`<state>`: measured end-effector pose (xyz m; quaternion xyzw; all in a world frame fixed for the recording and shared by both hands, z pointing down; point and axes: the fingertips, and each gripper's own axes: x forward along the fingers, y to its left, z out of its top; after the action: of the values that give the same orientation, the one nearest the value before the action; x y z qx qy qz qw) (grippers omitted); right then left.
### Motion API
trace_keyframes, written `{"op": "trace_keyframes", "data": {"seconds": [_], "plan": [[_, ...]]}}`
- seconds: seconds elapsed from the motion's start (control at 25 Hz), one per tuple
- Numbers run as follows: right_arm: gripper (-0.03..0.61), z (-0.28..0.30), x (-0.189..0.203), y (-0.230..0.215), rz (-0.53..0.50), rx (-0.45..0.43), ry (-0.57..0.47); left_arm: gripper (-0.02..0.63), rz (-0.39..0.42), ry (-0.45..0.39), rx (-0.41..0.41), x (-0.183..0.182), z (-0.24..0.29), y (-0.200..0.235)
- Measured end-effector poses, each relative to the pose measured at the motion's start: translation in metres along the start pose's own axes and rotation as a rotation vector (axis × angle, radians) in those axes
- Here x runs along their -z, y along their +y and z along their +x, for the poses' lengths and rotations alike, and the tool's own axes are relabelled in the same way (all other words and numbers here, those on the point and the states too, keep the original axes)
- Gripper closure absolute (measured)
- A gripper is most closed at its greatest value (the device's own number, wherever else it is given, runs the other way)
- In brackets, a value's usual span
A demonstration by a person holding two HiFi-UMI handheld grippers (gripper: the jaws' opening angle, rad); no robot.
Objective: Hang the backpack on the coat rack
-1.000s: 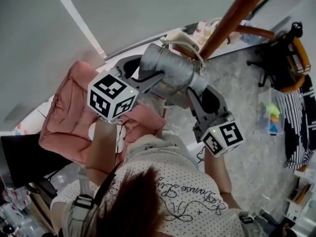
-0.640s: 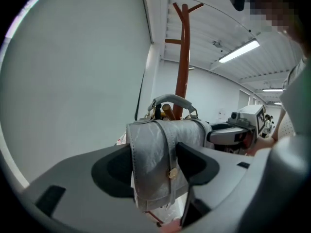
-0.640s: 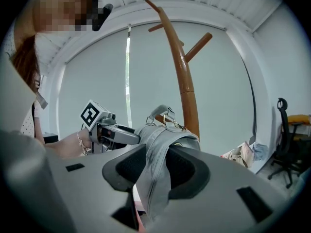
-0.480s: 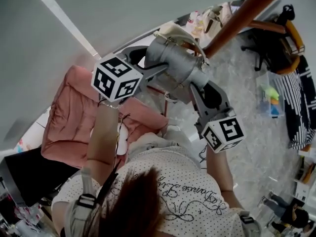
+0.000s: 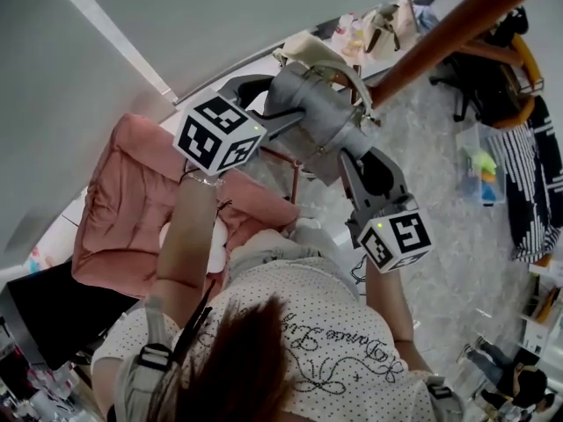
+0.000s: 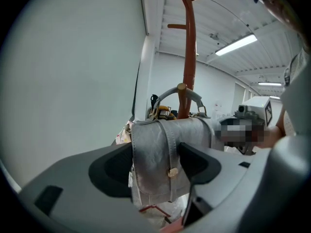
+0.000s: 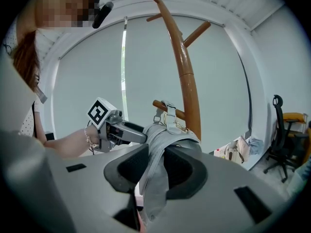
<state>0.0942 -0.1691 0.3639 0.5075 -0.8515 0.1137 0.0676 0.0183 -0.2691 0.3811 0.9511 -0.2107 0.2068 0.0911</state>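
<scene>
Grey wall (image 5: 220, 16) behind, brown rack (image 5: 457, 33) pole in front. Silver backpack (image 5: 317, 126) sits up against the pole, its handle (image 6: 167, 93) looped over a peg (image 6: 181, 87). Jaws of left gripper (image 5: 277, 102) have just been opening and now stand wide, backpack's end between them. Jaws of right gripper (image 5: 362, 155) have just been closing and are pinched on a fold of backpack fabric.

Grey backpack (image 5: 318, 128) on brown coat rack (image 5: 457, 29)
</scene>
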Motion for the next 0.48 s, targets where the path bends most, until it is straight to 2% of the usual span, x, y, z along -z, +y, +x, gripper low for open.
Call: {"op": "trace_keyframes", "data": {"seconds": [0.08, 0.12, 0.16, 0.24, 0.28, 0.36, 0.48], "plan": [[0.47, 0.003, -0.001, 0.008, 0.006, -0.04, -0.005, 0.319, 0.07, 0.024, -0.062, -0.003, 0.004, 0.007], [0.469, 0.005, -0.001, 0.018, 0.004, -0.078, -0.005, 0.325, 0.142, 0.047, -0.104, -0.006, 0.008, 0.009], [0.472, 0.009, -0.002, 0.029, -0.005, -0.114, -0.002, 0.386, 0.23, 0.071, -0.139, -0.009, 0.014, 0.007], [0.479, 0.018, -0.001, 0.044, -0.039, -0.13, 0.009, 0.56, 0.368, 0.077, -0.174, -0.018, 0.031, -0.005], [0.48, 0.02, 0.0, 0.044, -0.049, -0.112, 0.013, 0.611, 0.38, 0.055, -0.18, -0.022, 0.04, -0.01], [0.479, 0.021, 0.003, 0.037, -0.032, -0.096, 0.018, 0.611, 0.321, 0.002, -0.173, -0.026, 0.05, -0.012], [0.482, 0.018, 0.007, 0.033, -0.006, -0.13, 0.023, 0.612, 0.213, -0.067, -0.147, -0.026, 0.048, -0.009]]}}
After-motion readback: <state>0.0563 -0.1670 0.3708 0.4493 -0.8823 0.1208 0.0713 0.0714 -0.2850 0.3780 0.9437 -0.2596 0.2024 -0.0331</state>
